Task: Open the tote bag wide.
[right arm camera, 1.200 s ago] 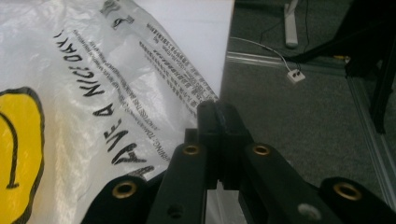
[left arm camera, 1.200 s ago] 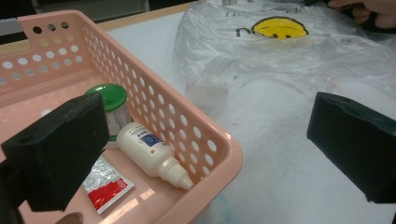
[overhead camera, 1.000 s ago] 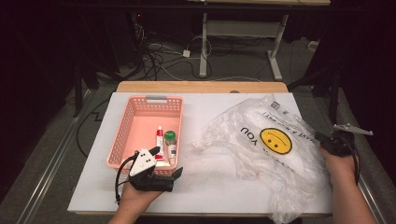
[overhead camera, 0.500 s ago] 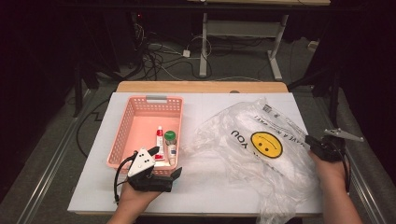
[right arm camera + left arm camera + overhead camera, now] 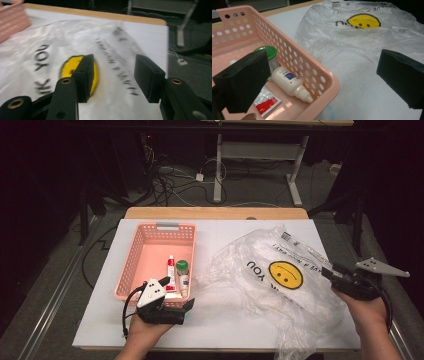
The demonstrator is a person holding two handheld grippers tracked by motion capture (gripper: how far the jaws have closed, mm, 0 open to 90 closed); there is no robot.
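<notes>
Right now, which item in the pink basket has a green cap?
The small jar with the green lid, standing upright. The white dropper bottle beside it lies on its side; the red-and-white tube lies flat.

Basket (image 5: 150, 255) left of bag (image 5: 280, 285), bottle (image 5: 183, 276) inside

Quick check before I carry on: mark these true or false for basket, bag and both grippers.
1. The pink basket holds a green-capped jar. True.
2. The plastic bag lies inside the basket. False: it lies on the table, beside the basket.
3. The right gripper grips the bag. False: its jaws have just been opening, with nothing between them.
4. The left gripper is open at the basket's near corner. True.
5. The bag shows a yellow smiley face. True.
</notes>
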